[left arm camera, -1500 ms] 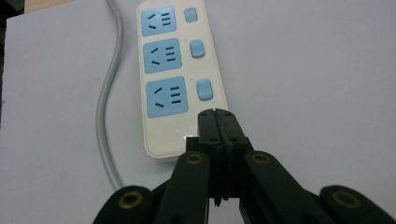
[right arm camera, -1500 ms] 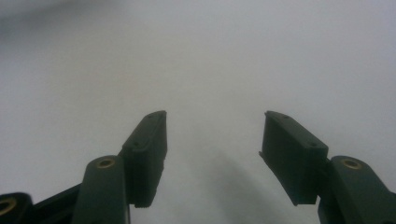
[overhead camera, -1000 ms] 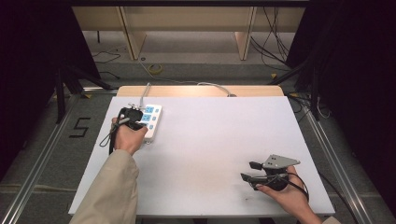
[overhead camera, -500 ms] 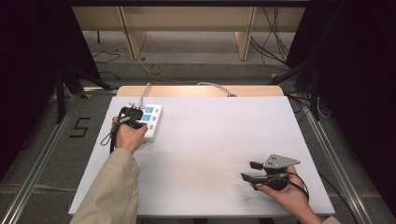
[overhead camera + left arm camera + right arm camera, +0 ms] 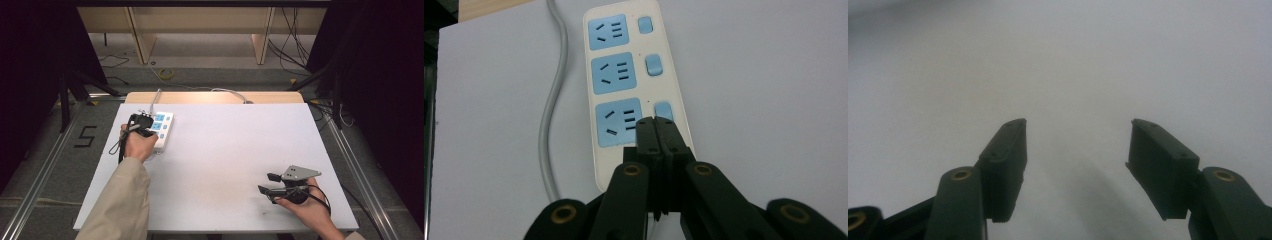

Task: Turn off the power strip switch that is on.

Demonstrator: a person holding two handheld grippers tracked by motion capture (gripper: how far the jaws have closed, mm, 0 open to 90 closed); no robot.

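White bench [image 5: 225, 150] mostly bare; power strip [image 5: 161, 129] at far-left edge. Left gripper [image 5: 656, 125] jaws closed, empty, over strip; right gripper [image 5: 265, 182] jaws parted, empty, near-right.

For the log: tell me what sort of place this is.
Probably a lab recording bay, not a home: a bare white table in dark surrounds, cables loose on the floor, a "5" marked on the floor, and a power strip as the sole prop.

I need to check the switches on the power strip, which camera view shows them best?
The left gripper view: the power strip faces the camera, its three blue switches clear, with the shut left gripper at the nearest one. The high view shows the strip small, partly behind the hand. The right gripper view shows bare table.
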